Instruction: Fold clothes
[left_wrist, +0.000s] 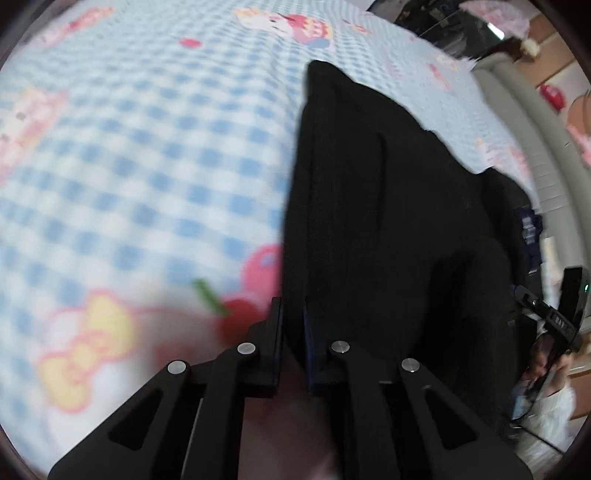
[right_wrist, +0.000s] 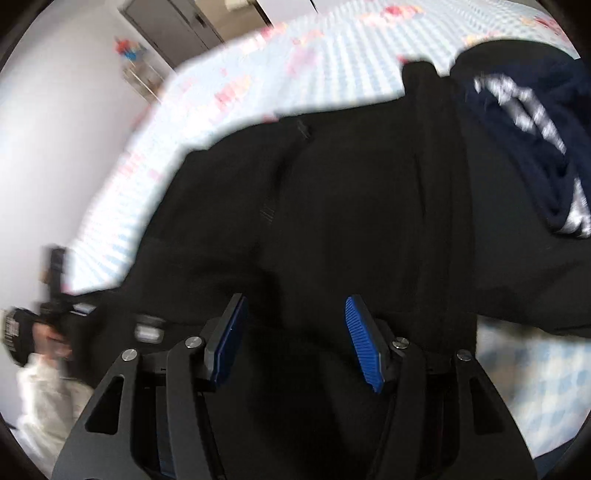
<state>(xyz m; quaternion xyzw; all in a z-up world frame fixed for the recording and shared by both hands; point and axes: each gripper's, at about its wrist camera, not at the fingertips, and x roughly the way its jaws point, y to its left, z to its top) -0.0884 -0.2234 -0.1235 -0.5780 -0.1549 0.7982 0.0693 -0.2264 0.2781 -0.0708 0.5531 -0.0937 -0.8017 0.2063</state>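
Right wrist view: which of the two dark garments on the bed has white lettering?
The navy garment at the upper right, lying on the plain black garment that spreads under the open right gripper.

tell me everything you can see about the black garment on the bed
The black garment looks like soft, matte fabric with stitched seams and lengthwise folds. It lies spread on the blue checked bedsheet, partly bunched. A navy garment with white print lies against it. The left tongs are shut on its edge, and the right tongs stand open over it, pads apart.
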